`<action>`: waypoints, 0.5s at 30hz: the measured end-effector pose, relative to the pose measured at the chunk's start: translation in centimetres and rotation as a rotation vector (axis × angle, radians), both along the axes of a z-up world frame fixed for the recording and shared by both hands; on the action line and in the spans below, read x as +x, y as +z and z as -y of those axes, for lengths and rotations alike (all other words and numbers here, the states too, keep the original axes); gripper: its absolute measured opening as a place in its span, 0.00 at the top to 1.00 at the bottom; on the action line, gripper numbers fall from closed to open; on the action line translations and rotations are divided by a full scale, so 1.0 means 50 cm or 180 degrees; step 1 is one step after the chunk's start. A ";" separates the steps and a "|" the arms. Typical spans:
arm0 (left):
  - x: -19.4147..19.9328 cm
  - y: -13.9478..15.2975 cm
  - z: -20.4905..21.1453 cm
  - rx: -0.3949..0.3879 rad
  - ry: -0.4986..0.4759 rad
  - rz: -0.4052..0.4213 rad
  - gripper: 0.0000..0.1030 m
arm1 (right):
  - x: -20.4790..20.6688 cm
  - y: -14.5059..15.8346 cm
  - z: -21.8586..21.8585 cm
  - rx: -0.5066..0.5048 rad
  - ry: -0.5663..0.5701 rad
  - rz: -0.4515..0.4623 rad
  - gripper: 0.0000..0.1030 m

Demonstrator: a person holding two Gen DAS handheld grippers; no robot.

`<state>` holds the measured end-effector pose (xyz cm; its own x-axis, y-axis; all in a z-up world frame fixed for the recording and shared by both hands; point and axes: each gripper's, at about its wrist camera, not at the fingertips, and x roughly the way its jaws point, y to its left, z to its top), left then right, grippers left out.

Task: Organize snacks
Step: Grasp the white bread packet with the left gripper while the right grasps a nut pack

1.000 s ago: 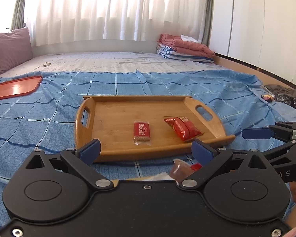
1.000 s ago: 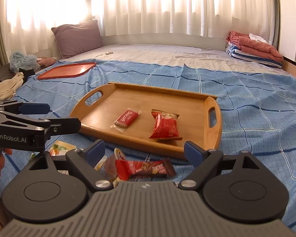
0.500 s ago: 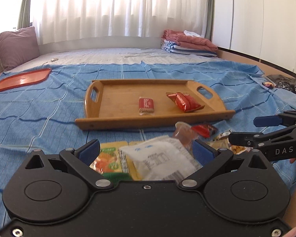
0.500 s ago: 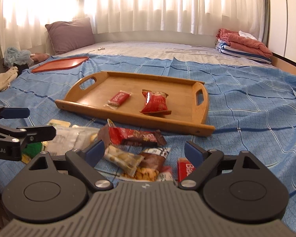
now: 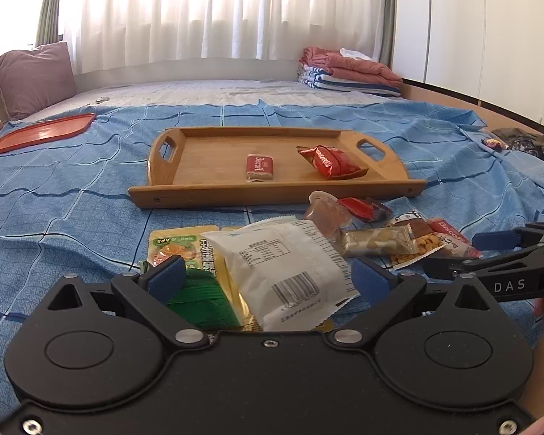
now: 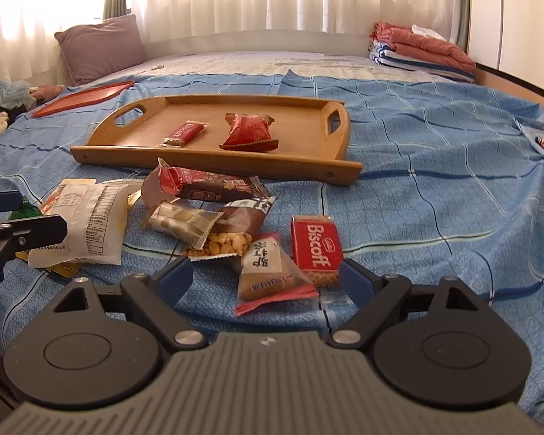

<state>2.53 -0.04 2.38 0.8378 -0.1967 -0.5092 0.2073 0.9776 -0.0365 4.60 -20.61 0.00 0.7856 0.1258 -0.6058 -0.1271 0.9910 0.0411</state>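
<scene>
Snacks (image 6: pixel 214 217) lie heaped before the wooden tray (image 6: pixel 308 166), both tongs agape.

We looked low and forward across the bed from both wrists. The left view sat near the white packet (image 5: pixel 286 272), the right near the Biscoff (image 6: pixel 317 246); both shared the tray (image 5: pixel 275 190) (image 6: pixel 214 157) and curtains beyond.

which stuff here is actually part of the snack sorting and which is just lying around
Part of the job:
wooden tray
Biscoff pack on the tray
red packet on the tray
loose snack pile
loose Biscoff pack

Just lying about:
orange tray
pillow
folded blankets
</scene>
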 end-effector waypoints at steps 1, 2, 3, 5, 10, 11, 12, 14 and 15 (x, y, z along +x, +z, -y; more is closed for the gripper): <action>0.000 0.001 0.004 -0.0005 0.0013 0.0010 0.13 | -0.002 -0.001 0.002 0.0013 -0.0010 0.0002 0.12; 0.001 0.002 0.008 -0.0017 0.0015 0.0013 0.17 | -0.003 -0.001 0.002 0.0009 -0.0023 0.0016 0.14; 0.003 0.003 0.010 -0.0031 0.0015 0.0009 0.18 | -0.004 -0.001 0.003 0.0000 -0.0035 0.0035 0.15; 0.009 0.002 0.015 -0.0060 0.0026 -0.0010 0.21 | -0.007 0.002 0.003 -0.0006 -0.0053 0.0074 0.24; 0.026 -0.009 0.036 0.0039 0.0104 -0.0035 0.18 | -0.014 0.007 -0.004 -0.0033 -0.0027 0.0142 0.47; 0.030 -0.012 0.043 0.0084 0.0122 -0.0054 0.18 | -0.016 0.007 -0.009 -0.0105 -0.0030 0.0159 0.52; 0.034 -0.015 0.050 0.0106 0.0135 -0.0071 0.17 | -0.018 0.007 -0.014 -0.0182 -0.0029 0.0181 0.54; 0.042 -0.019 0.059 0.0057 0.0144 -0.0124 0.18 | -0.021 0.007 -0.022 -0.0236 -0.0003 0.0210 0.58; 0.047 -0.022 0.061 -0.0005 0.0152 -0.0184 0.18 | -0.023 0.007 -0.024 -0.0242 -0.0003 0.0226 0.60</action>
<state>4.87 -3.07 1.27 0.8155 -0.1580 -0.5567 0.1579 0.9863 -0.0488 3.43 -19.41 0.35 0.8270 0.0809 -0.5564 -0.1261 0.9911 -0.0435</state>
